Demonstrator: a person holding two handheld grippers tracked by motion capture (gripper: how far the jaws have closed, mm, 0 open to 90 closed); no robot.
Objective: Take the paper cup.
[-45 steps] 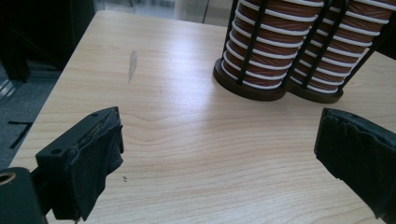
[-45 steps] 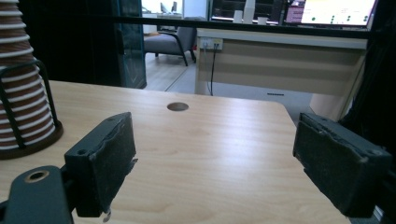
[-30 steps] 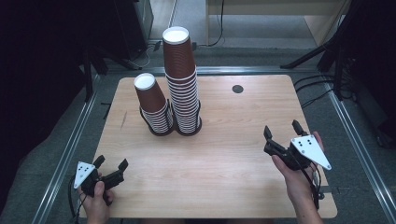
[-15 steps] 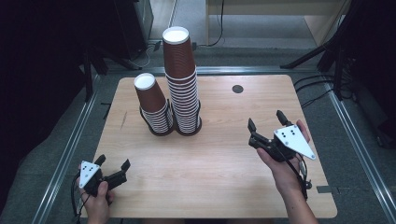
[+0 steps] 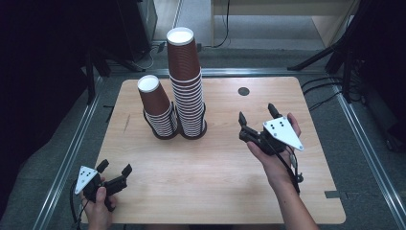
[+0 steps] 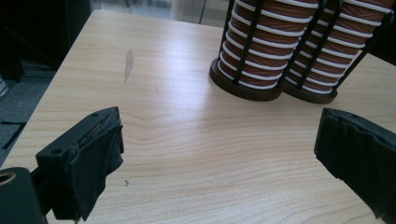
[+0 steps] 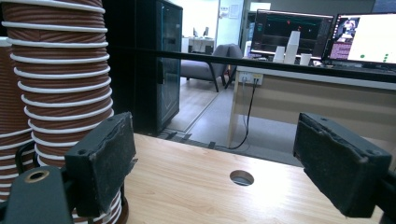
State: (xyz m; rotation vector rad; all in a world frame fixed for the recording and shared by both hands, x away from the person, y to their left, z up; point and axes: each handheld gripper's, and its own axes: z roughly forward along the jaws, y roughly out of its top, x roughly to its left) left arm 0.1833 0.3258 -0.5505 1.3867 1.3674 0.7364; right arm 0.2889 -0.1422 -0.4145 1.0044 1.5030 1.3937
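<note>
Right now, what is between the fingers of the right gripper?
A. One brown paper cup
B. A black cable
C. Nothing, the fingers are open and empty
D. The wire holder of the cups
C: in the right gripper view the right gripper stands open, with bare table in the gap.

Short cup stack (image 5: 158,111) left of tall cup stack (image 5: 187,86) — touching, behind both tools
</note>
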